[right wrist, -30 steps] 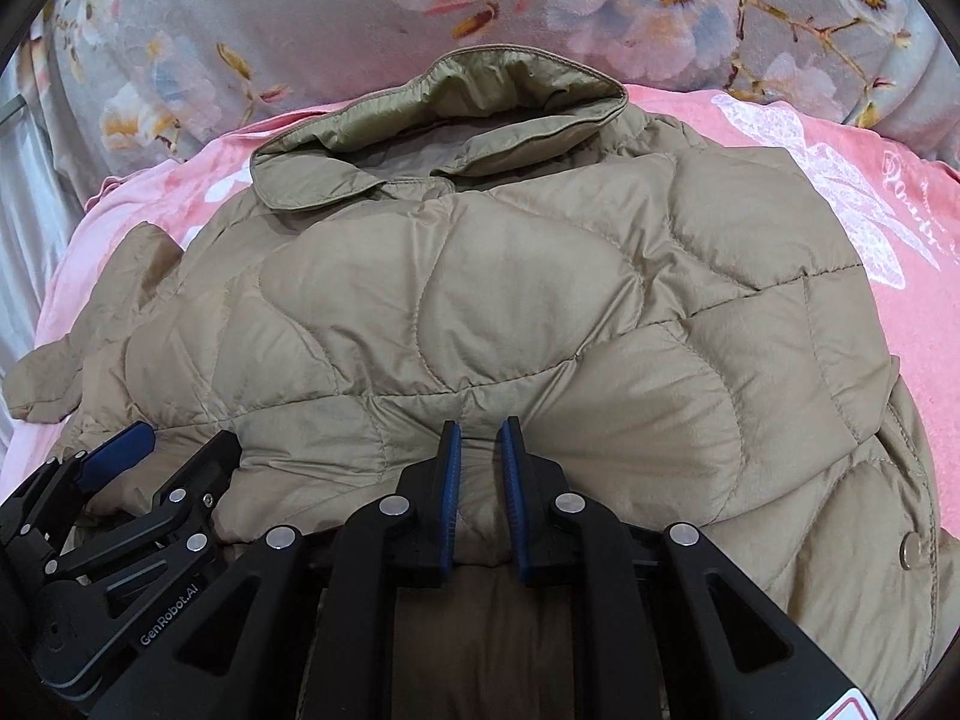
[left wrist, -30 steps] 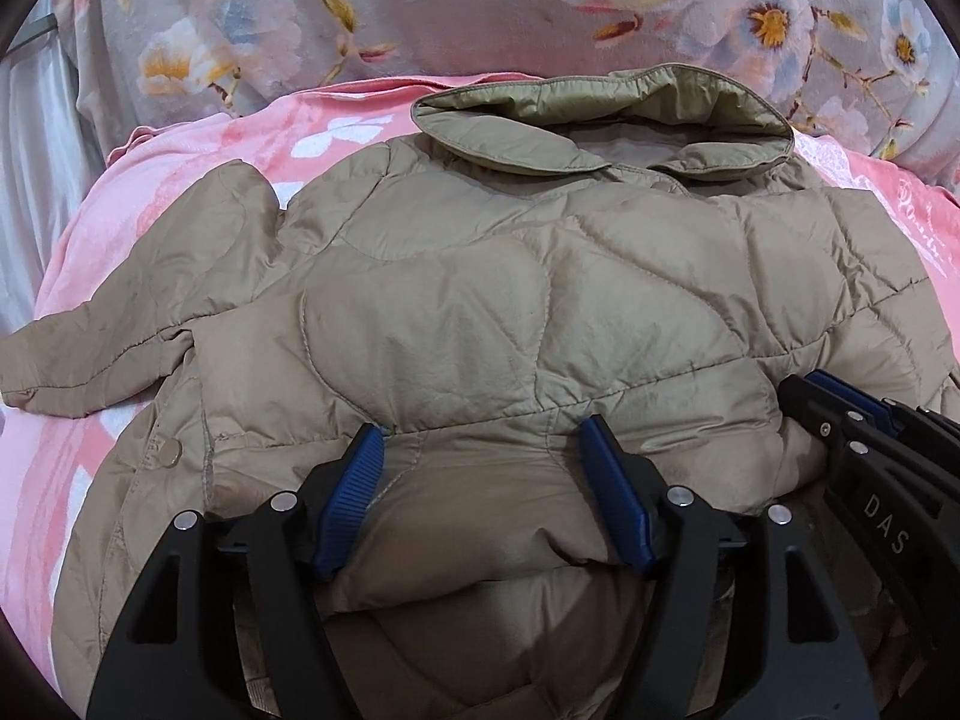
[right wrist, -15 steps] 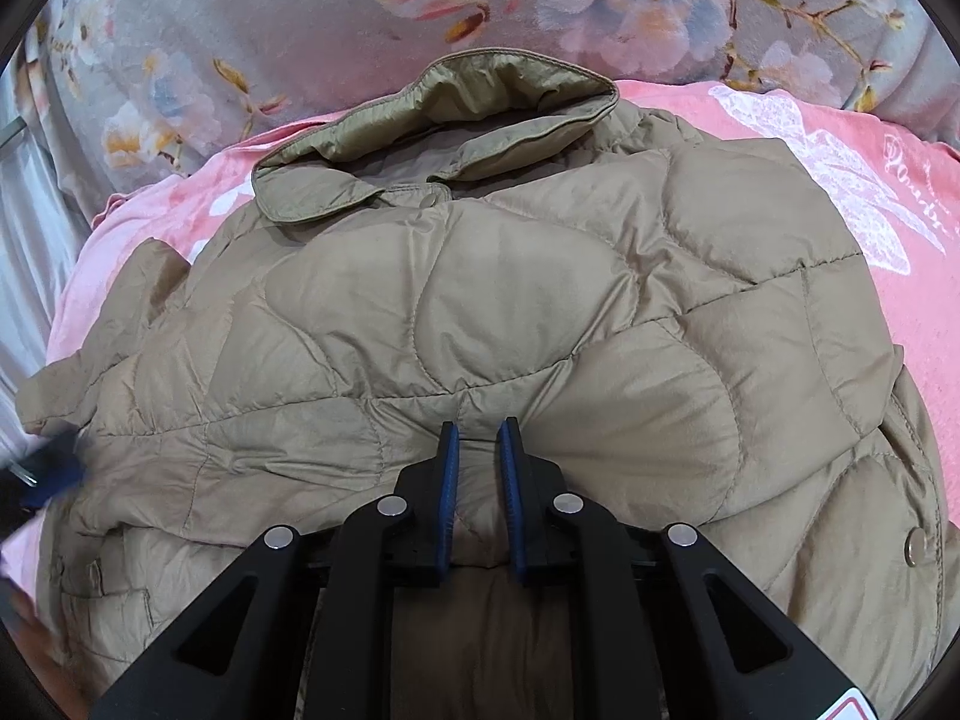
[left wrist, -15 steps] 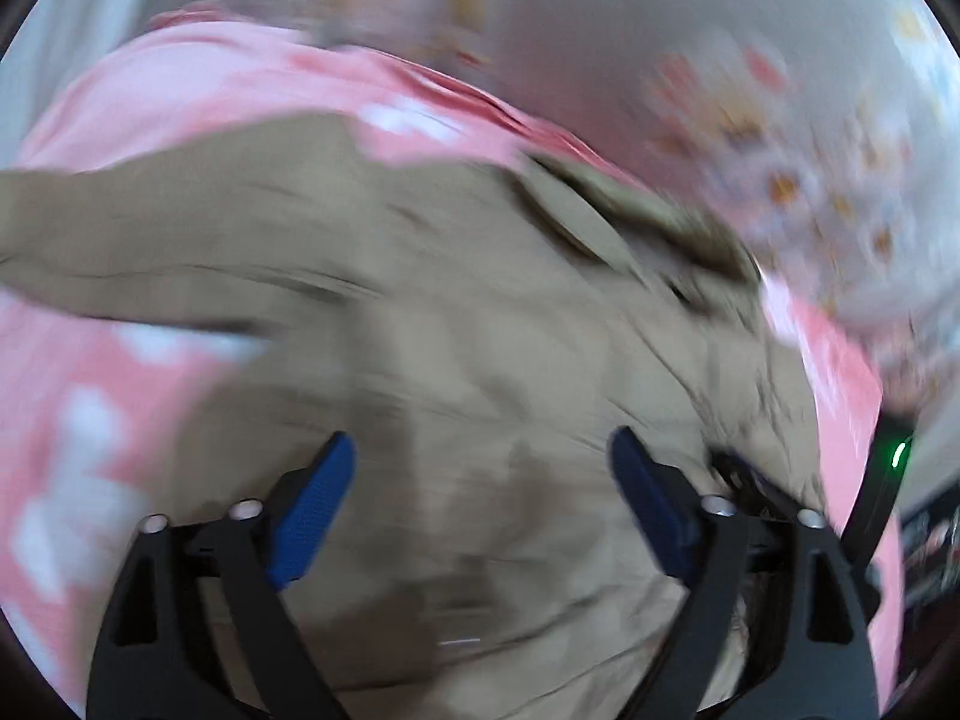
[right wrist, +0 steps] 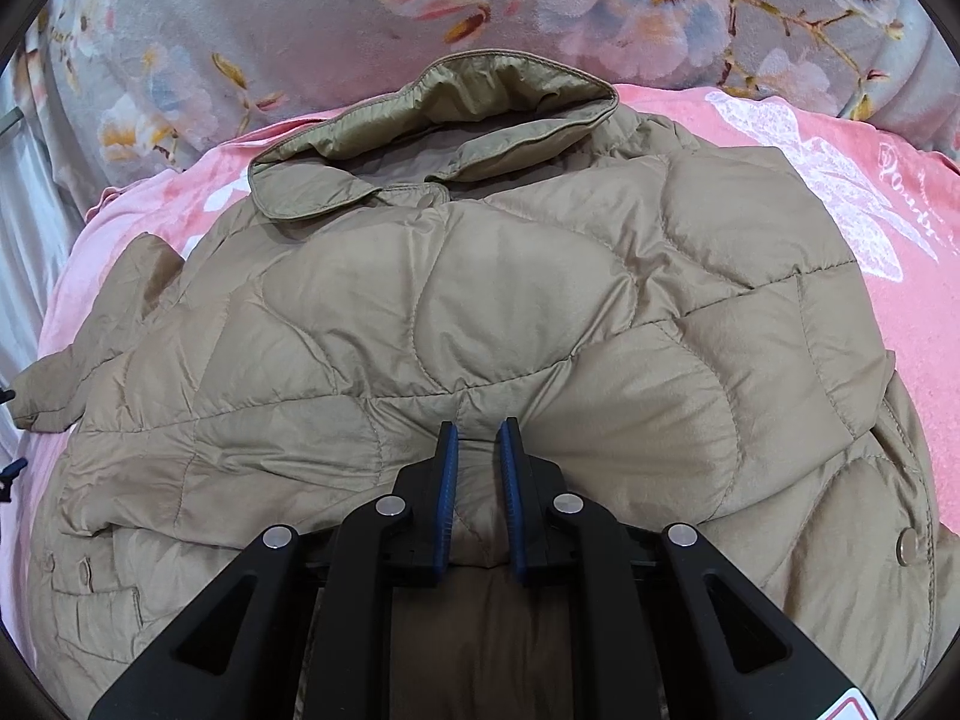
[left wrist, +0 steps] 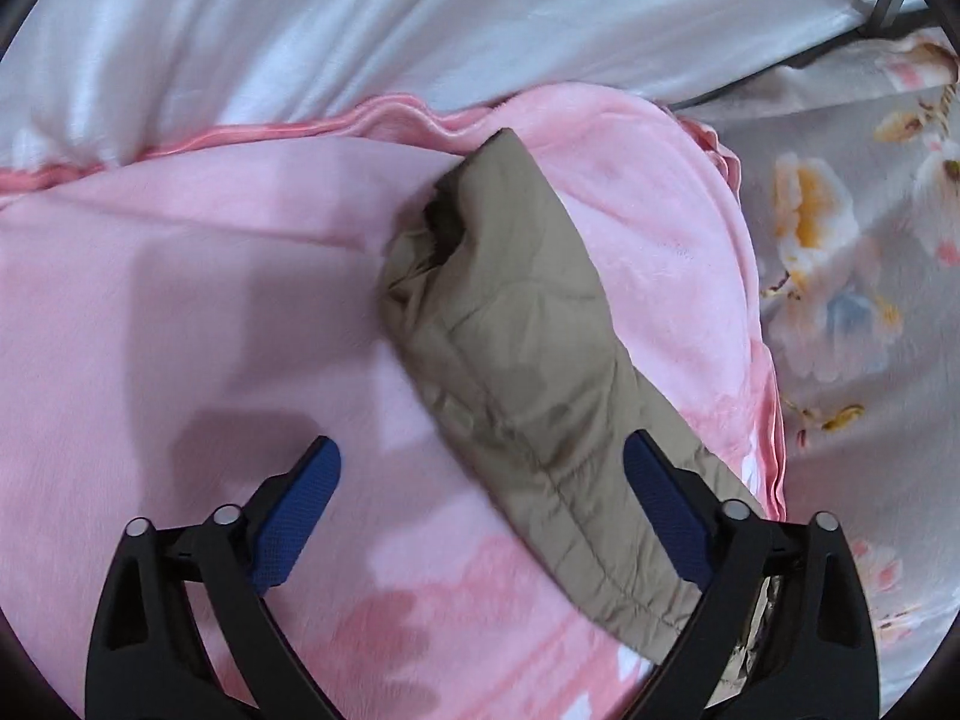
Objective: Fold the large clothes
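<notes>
— Right gripper (right wrist: 479,468)?
— Pinched tight on a fold of the tan quilted jacket (right wrist: 480,312), spread on the pink blanket (right wrist: 840,180).
— Left gripper (left wrist: 480,510)?
— Wide, closing, over the jacket's sleeve (left wrist: 510,330); pads touching nothing.
— Writing?
— White script right of the jacket, cut off, unreadable.
— Beyond the jacket?
— Grey floral bedding (right wrist: 300,18)

— Counted so far? One tan quilted jacket (right wrist: 480,312), one pink blanket (left wrist: 180,300), one floral sheet (right wrist: 240,18).
— And grippers?
— Two: left gripper (left wrist: 480,480), right gripper (right wrist: 480,456). Two blue pads (left wrist: 300,504) apiece.
</notes>
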### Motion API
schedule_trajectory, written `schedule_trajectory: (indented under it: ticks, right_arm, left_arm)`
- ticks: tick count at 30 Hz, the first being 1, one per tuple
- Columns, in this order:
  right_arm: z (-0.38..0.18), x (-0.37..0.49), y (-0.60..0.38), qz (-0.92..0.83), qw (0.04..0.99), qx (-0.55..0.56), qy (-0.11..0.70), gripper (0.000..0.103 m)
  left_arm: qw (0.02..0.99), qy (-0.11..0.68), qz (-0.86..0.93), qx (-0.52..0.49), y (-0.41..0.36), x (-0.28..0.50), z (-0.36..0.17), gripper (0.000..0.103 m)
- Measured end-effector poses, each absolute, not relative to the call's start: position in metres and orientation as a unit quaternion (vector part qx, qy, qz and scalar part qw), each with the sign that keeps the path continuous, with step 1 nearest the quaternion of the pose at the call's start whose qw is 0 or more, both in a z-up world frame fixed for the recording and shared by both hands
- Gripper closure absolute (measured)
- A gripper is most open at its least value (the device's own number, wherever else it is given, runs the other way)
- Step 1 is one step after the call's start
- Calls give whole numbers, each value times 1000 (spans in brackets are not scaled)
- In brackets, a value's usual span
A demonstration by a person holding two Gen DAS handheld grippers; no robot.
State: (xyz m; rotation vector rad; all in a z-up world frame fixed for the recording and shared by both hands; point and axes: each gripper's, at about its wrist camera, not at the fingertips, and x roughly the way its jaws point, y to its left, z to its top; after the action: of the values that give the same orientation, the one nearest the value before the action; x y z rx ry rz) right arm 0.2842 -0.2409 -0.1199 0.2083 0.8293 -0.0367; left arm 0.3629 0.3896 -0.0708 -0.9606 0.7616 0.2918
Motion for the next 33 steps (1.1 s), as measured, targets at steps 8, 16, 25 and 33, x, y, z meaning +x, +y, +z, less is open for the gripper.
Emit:
schedule_trajectory:
  ticks: [8,16,25,33]
  right_arm:
    - [-120,285,-241,-19,910,99,402,91]
    - [-104,270,-230,-54,919,71,385,71]
    - [-36,156,-281,-67,937,137,315,39]
    - [-60,87,-335,-106,921,179,330,36]
  left_arm:
    - [851,363,114,-362,359,382,-44,95]
    - [943,270,-26,-192,207,360,103,98]
    - [926,282,-246,-45,-49,318,133,98]
    - [861,441,-254,-28,-172,313,-13,75]
